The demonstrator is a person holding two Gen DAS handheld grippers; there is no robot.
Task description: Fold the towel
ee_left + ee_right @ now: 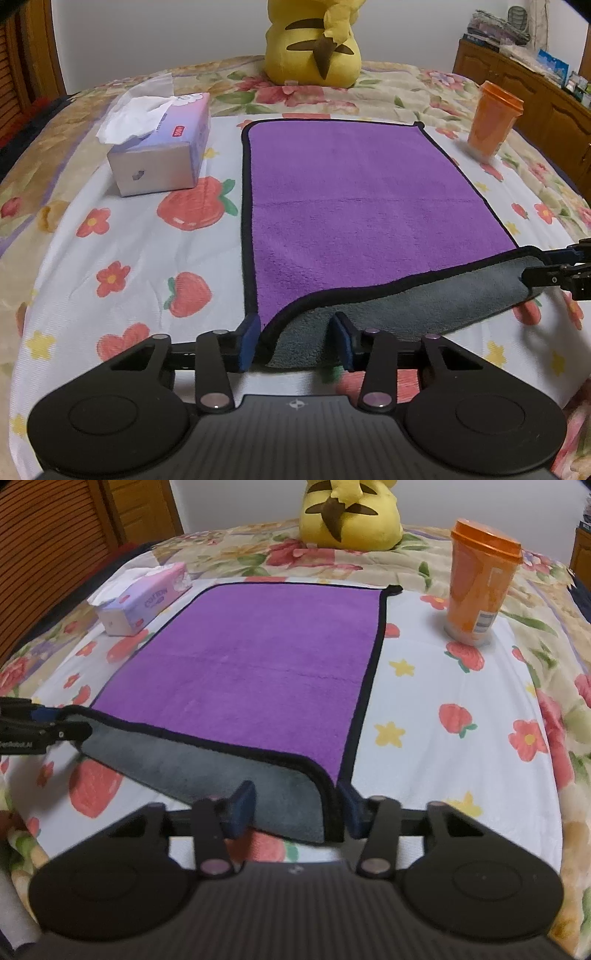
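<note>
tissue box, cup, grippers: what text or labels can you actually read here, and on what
"COTTON": side of the tissue box, right wrist view.
Red label with white characters on the tissue box: too blurred to read.
Label with barcode on the orange cup: too small to read.
White print on the left gripper: partly cut off, unreadable.

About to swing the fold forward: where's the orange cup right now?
The orange cup stands upright on the bedspread, right of the towel near its far right corner.

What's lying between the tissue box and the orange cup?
The purple towel lies spread between the tissue box and orange cup; both wrist views show it.
</note>
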